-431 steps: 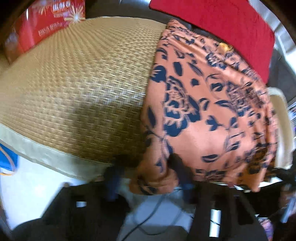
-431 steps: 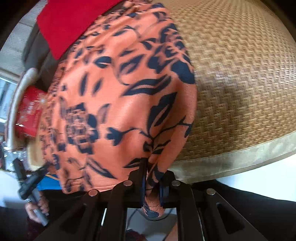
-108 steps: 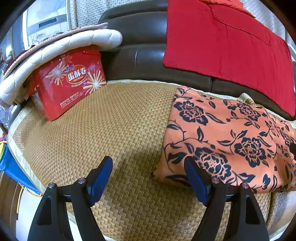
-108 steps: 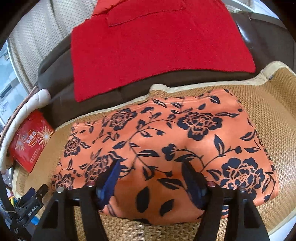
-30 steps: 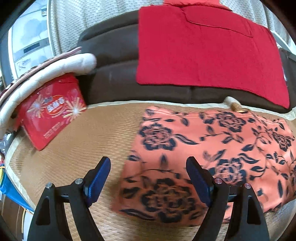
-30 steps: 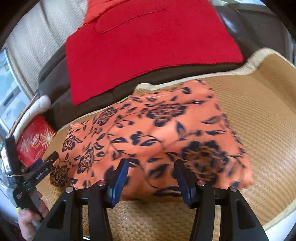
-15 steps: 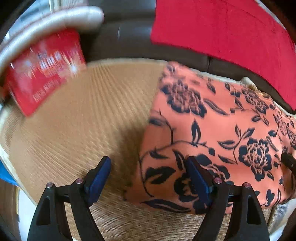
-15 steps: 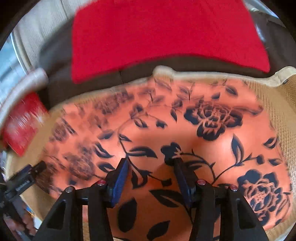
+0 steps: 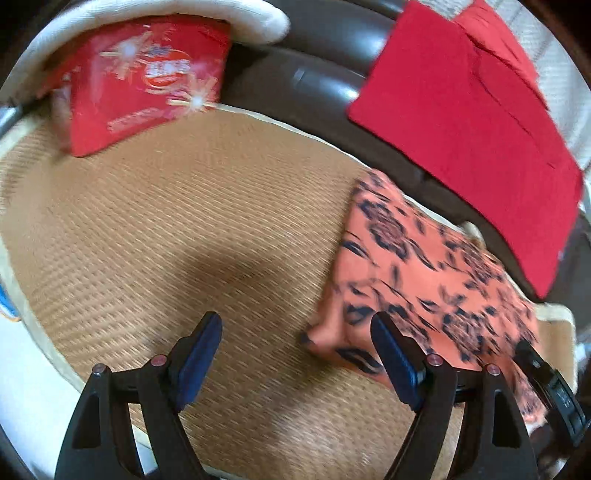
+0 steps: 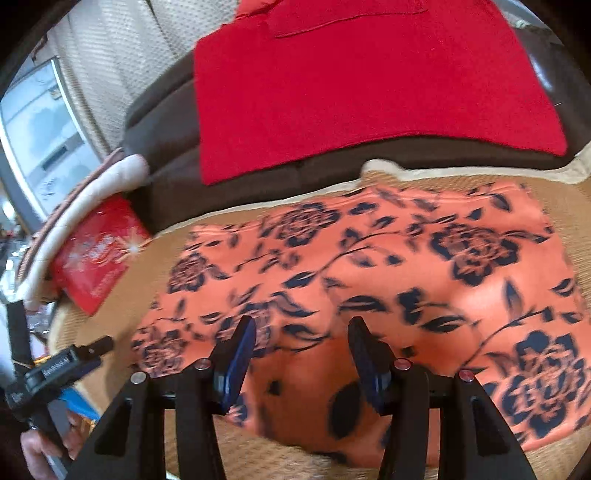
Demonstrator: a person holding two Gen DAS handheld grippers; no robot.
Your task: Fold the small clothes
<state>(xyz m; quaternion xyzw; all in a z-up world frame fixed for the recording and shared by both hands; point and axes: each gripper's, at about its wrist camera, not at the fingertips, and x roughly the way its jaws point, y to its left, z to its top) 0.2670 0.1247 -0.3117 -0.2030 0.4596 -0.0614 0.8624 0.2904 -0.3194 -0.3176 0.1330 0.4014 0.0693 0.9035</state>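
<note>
On the far left I see a red box (image 9: 144,77) leaning under a white cushion (image 9: 155,11). My left gripper (image 9: 295,354) hangs released over the bare woven mat (image 9: 166,229), its right finger at the cloth's corner. The folded orange flowered cloth (image 10: 369,266) lies flat on the mat (frames blurred). My right gripper (image 10: 301,354) hangs released above its near edge. A red garment (image 10: 351,81) drapes the sofa back behind.

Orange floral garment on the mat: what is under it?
The orange floral folded garment lies on the woven rattan seat mat, which shows all around it. Whether anything is tucked beneath or between its folds cannot be seen; the fabric covers it.
</note>
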